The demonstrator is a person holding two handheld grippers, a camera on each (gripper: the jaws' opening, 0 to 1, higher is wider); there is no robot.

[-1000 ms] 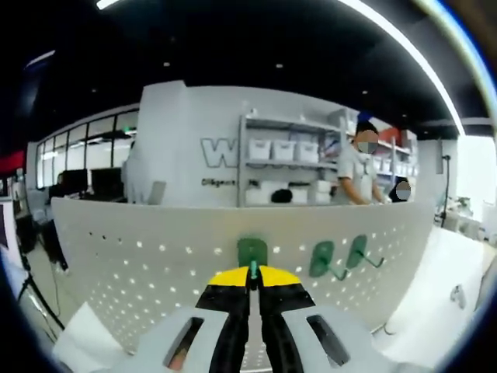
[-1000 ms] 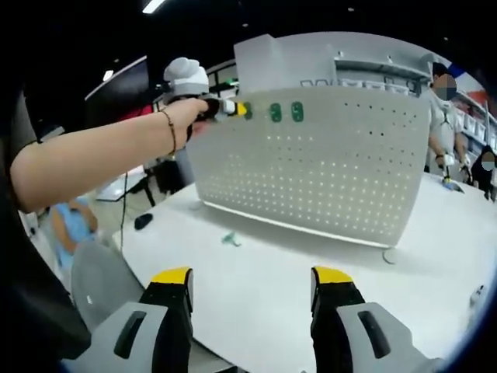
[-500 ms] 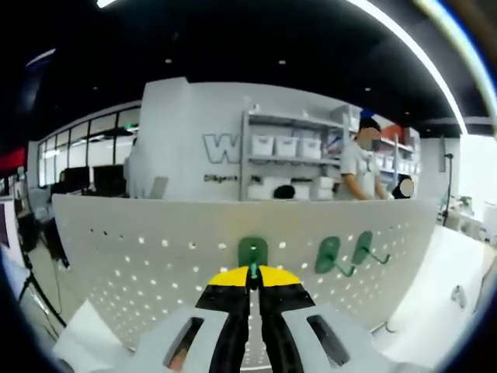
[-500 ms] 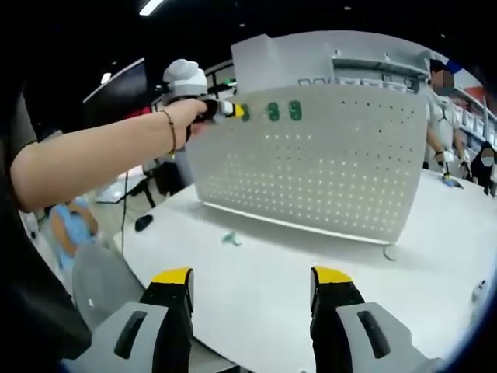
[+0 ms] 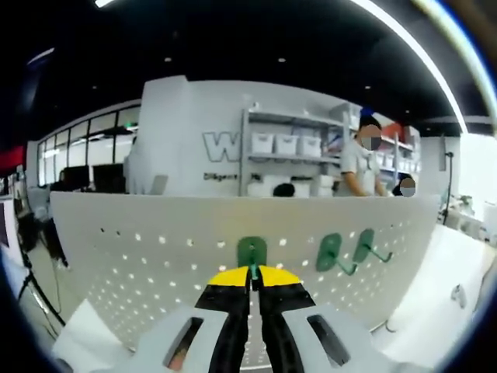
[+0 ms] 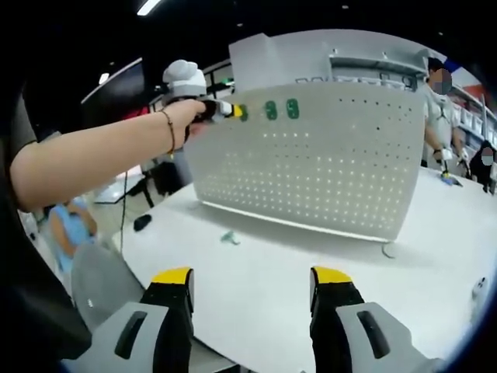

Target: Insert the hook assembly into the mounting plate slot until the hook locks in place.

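A: Green hook (image 5: 251,253) sits at my left gripper (image 5: 252,273) tips, jaws pinched together on its stem, backplate pressed to the white pegboard (image 5: 140,256) near the top edge. Held square-on, I judge, so the tabs meet the holes.

B: And the right gripper (image 6: 252,281)?

A: Jaws wide apart, nothing in them, low over the white table (image 6: 256,264), parked clear so the board stays in frame. From there I see the left gripper (image 6: 221,109) at the board's upper left corner, beside two mounted hooks (image 6: 281,109).

B: Locked yet?

A: Can't tell. Tabs are behind the backplate, jaw tips cover its lower end. Small green item (image 6: 230,238) on the table is too small to ID.
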